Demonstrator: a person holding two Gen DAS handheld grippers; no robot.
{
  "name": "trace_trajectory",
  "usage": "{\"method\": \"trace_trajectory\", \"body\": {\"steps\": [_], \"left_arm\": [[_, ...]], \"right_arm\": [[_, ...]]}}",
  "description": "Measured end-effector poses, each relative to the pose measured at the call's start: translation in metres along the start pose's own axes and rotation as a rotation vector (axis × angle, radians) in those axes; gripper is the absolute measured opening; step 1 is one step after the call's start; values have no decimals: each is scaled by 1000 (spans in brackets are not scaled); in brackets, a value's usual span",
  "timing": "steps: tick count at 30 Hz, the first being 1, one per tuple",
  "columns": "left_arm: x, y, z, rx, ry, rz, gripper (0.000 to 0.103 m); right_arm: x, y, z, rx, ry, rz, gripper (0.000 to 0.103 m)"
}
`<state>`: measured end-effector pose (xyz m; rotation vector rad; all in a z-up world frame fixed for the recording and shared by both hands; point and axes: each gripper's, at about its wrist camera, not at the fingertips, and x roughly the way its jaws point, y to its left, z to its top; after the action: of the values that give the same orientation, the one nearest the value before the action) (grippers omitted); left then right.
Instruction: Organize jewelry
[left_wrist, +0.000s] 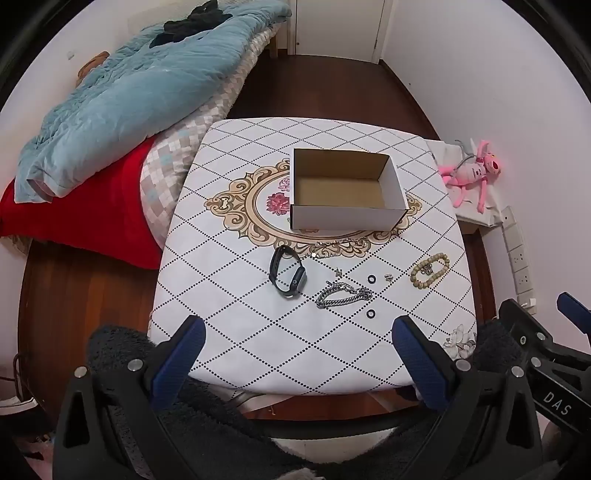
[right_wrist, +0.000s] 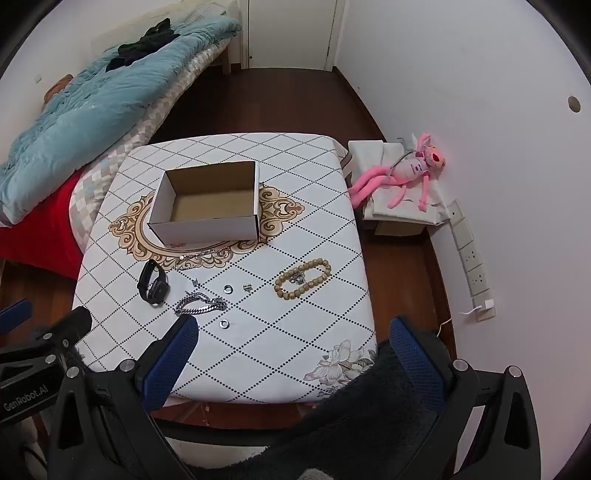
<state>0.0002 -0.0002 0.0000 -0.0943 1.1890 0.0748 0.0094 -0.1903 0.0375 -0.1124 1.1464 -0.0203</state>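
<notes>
An open, empty cardboard box (left_wrist: 347, 218) (right_wrist: 207, 225) stands on the patterned table (left_wrist: 258, 332) (right_wrist: 295, 332). In front of it lie a black smartwatch (left_wrist: 288, 271) (right_wrist: 153, 282), a silver chain bracelet (left_wrist: 343, 295) (right_wrist: 201, 306), a thin chain (left_wrist: 341, 244) (right_wrist: 201, 254), a wooden bead bracelet (left_wrist: 430, 273) (right_wrist: 303, 278), two small rings (left_wrist: 371, 278) (left_wrist: 370, 313) (right_wrist: 228, 288) (right_wrist: 224, 324) and small earrings (left_wrist: 388, 277) (right_wrist: 246, 287). My left gripper (left_wrist: 297, 332) is open and empty above the near table edge. My right gripper (right_wrist: 293, 332) is open and empty, beside it.
A bed with a blue quilt (left_wrist: 122, 99) (right_wrist: 85, 107) and red blanket (left_wrist: 96, 218) is left of the table. A pink plush toy (left_wrist: 472, 171) (right_wrist: 402, 173) lies on a low stand at right. A power strip (right_wrist: 471, 258) lies along the wall.
</notes>
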Motion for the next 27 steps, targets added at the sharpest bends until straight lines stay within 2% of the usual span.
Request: {"method": "trace_trajectory", "body": {"steps": [27], "left_arm": [[-21,2,3,8,-54,-2,103]], "right_arm": [[-11,3,4,7,-4,12,103]]}}
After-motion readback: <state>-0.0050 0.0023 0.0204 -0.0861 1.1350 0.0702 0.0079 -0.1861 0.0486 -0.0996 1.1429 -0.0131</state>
